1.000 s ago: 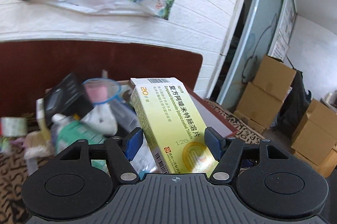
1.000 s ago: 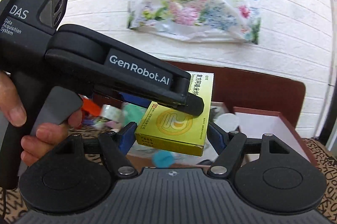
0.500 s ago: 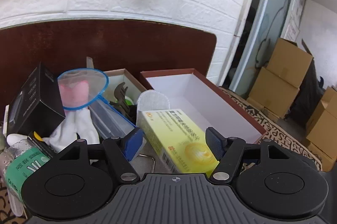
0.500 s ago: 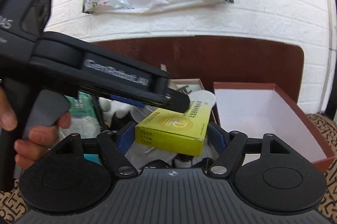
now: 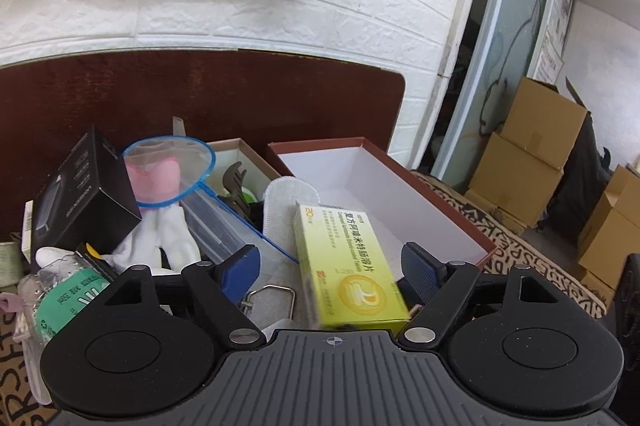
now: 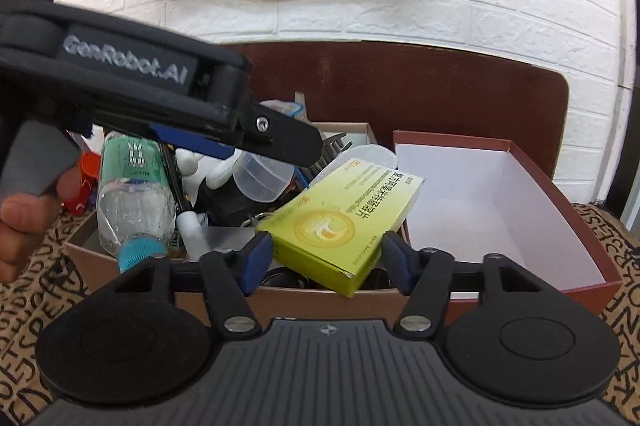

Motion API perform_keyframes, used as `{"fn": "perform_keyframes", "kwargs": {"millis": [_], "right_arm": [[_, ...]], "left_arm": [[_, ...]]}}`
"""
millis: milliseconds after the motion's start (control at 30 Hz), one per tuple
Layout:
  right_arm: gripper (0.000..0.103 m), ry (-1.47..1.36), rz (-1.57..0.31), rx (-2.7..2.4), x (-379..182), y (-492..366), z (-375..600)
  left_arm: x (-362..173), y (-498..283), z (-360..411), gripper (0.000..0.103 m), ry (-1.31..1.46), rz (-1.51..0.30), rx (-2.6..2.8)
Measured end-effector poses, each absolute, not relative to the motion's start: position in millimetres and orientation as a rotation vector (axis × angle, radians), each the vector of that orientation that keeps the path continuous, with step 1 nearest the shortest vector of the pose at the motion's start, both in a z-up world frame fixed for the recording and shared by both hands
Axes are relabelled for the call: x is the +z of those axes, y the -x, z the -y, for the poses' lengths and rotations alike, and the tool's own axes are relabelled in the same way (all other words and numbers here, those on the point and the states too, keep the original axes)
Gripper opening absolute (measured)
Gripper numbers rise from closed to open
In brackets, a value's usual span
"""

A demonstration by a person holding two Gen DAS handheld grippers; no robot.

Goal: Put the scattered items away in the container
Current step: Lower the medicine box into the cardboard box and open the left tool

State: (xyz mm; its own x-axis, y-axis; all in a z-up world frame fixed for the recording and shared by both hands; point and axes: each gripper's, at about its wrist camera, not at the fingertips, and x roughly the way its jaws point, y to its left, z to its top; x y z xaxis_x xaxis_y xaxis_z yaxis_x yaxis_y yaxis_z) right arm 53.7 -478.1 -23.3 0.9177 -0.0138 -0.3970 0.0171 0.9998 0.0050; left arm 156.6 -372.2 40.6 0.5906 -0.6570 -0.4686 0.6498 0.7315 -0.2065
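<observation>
We are easing the yellow medicine box (image 6: 340, 222) down onto the crowded brown box (image 6: 84, 246); it should settle flat before both grippers back off. The left gripper (image 5: 332, 266) is opening wide, clear of it, while the right gripper (image 6: 326, 256) is closing around its near end, pads not visibly pressing. The red-rimmed white box (image 6: 500, 193) is sitting empty beside a heap of bottle (image 6: 134, 193), glove and net.

Bare white-lined box (image 6: 500, 201) beside crammed box (image 6: 120, 250), medicine carton (image 6: 344, 222) uppermost.
</observation>
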Motion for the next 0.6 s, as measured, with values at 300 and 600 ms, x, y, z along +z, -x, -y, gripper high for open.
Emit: {"fn": "perform_keyframes", "kwargs": {"millis": [300, 600], "right_arm": [[0.059, 0.020, -0.417, 0.011, -26, -69, 465], [0.100, 0.060, -0.360, -0.041, -11, -38, 457]], "left_arm": [[41, -155, 369, 0.089, -0.014, -0.540, -0.749], [40, -136, 364, 0.103, -0.015, -0.503, -0.742]]}}
